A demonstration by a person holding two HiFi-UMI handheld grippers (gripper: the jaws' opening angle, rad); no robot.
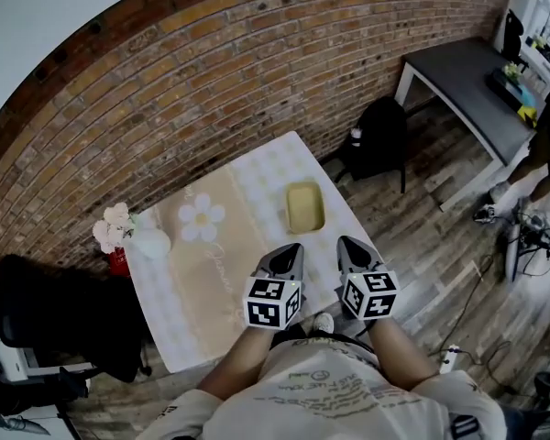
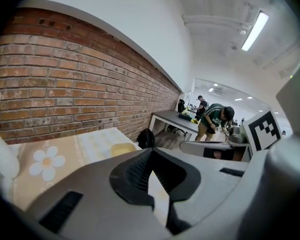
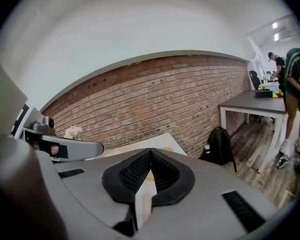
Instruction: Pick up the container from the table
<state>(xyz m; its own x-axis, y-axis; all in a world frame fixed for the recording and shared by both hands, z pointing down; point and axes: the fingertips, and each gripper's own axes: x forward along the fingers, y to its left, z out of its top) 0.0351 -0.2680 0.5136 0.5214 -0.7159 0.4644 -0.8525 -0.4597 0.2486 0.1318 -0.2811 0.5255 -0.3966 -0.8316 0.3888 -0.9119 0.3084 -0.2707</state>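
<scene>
Brick wall (image 1: 211, 53) runs behind a small table (image 1: 158, 324) covered by a checked cloth (image 1: 215, 273) with a daisy print. Wood floor all round, black backpack (image 1: 382, 136) against the wall, grey table (image 1: 472, 85) further off to the right. The yellow container (image 1: 304, 207) sits flat on the cloth near the table's right edge, with nothing touching it. A white vase (image 1: 149, 243) with flowers is at the left corner, well apart from it. We hold the left gripper (image 1: 290, 253) and right gripper (image 1: 349, 246) side by side over the near edge, just short of the container, both pointing toward it. Both sets of jaws are closed tip to tip with nothing between them. Each gripper view shows only a sliver of cloth through the slit below the tips. We read this as the approach step: no contact and no grasp yet. For the next move we pick one gripper, since either looks in reach, and open its jaws past the wall thickness. Then we drop over one rim wall and close on it. The container looks shallow and light, so it will likely skate on the cloth if we nudge it before the jaws close.
</scene>
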